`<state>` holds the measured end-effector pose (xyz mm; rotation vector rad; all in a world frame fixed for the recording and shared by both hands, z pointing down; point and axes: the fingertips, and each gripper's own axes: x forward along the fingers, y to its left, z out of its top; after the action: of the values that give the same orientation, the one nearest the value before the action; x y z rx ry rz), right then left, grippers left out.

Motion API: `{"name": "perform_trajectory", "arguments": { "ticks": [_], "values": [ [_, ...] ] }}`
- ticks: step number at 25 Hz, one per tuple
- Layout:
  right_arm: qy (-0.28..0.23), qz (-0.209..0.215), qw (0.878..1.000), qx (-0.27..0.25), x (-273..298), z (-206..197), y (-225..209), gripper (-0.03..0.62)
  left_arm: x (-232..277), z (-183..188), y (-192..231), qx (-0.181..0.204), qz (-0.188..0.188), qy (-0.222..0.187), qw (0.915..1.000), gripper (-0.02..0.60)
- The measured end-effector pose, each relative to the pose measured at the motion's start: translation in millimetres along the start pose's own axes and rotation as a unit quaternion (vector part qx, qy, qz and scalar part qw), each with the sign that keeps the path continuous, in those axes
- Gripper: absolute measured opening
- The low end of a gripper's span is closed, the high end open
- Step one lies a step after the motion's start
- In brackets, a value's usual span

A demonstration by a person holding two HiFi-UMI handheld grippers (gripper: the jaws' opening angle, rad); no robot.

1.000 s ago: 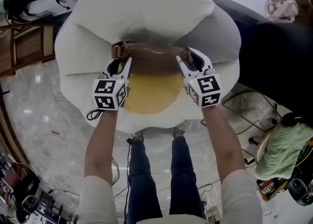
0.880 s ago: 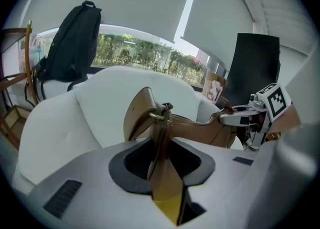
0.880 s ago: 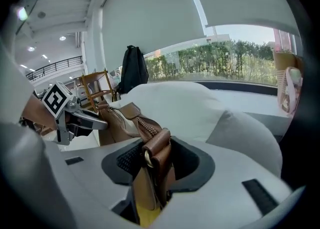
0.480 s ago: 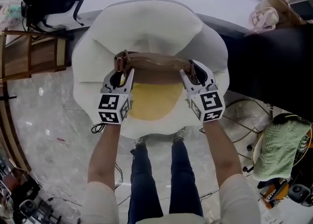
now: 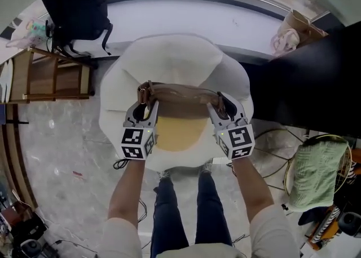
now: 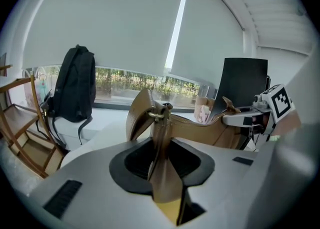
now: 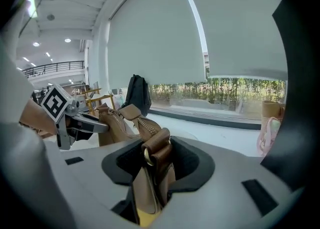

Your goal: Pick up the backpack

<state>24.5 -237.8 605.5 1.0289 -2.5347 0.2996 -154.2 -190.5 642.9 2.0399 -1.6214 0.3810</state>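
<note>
Two tools, one bag. Head view: left tool (image 5: 145, 107) and right tool (image 5: 220, 109) each clamped on one end of brown backpack (image 5: 180, 90), held over white cushion seat (image 5: 169, 54). Soft leather, probably light and floppy; end tabs look a sound hold. Left gripper view: strap tab pinched; black backpack (image 6: 75, 90) behind. Right gripper view: metal ring (image 7: 148, 156) and folded tab gripped, which head view hides.

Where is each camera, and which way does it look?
Head view: on the person's head, looking down at the bag over a white cushion; forearms, legs, left gripper and right gripper show.
Left gripper view: rides the left gripper, looking along its fingers, shut on one bag end, toward a window.
Right gripper view: rides the right gripper, fingers shut on the other end.
Shared: both gripper views show the bag, the other gripper, a black backpack.
</note>
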Motion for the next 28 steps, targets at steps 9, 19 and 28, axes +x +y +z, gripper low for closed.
{"name": "perform_trajectory", "arguments": {
  "ticks": [9,19,28],
  "values": [
    [-0.02,0.007,1.0,-0.02,-52.2,74.2,10.3,0.167,-52.9,59.3,-28.1,-0.005,0.005,-0.022,0.9997,0.117],
    [-0.032,0.007,0.999,-0.029,-106.3,143.7,29.9,0.167,-116.3,117.0,-53.3,-0.001,0.017,-0.041,0.999,0.117],
    [-0.058,-0.003,0.998,-0.039,-150.6,198.4,42.2,0.167,-161.8,164.9,-74.6,0.011,0.018,-0.06,0.998,0.117]
  ]
}}
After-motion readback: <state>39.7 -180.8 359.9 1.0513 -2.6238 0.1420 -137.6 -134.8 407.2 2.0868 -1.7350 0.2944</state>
